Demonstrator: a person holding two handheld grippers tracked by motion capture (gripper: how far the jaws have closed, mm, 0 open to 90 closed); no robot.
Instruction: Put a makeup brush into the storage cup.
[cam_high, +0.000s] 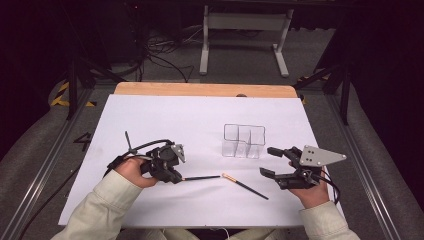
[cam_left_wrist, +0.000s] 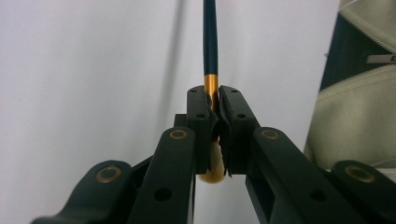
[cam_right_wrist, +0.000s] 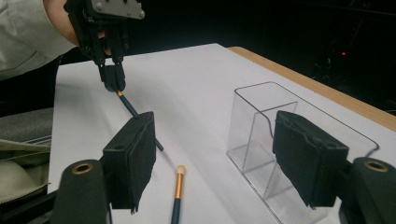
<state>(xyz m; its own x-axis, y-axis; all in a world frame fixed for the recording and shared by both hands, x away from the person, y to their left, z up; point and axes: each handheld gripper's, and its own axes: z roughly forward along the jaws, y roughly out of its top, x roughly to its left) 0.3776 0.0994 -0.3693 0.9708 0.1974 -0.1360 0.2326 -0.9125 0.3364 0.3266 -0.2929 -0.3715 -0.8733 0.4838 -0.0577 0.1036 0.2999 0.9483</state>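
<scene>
1. High view: the left gripper (cam_high: 176, 176) is clamped on the bristle end of a thin dark brush (cam_high: 202, 177), whose handle sticks out from its jaws toward the middle of the white sheet (cam_high: 165, 115). A second brush (cam_high: 244, 184) lies loose on the sheet, its pale tip just past the held handle's far end, between the two grippers. The right gripper (cam_high: 269, 161) stands with its jaws apart and nothing between them. A clear divided holder (cam_high: 243, 141) stands just beyond it, likely where the brushes are meant to go.

2. Left gripper view: the jaws are pressed together on the held brush's gold ferrule (cam_left_wrist: 211, 88), with the tan bristles (cam_left_wrist: 214, 163) poking out behind the pads and the dark handle running straight ahead. Gripping at the ferrule leaves the long handle free to be lowered into a compartment.

3. Right gripper view: its own pads (cam_right_wrist: 135, 154) are spread wide and empty. The loose brush lies between and just ahead of them, tip first, and the holder sits close by the far pad. Farther off, the left gripper (cam_right_wrist: 113, 81) holds its brush slanted, the handle end low over the sheet.
</scene>
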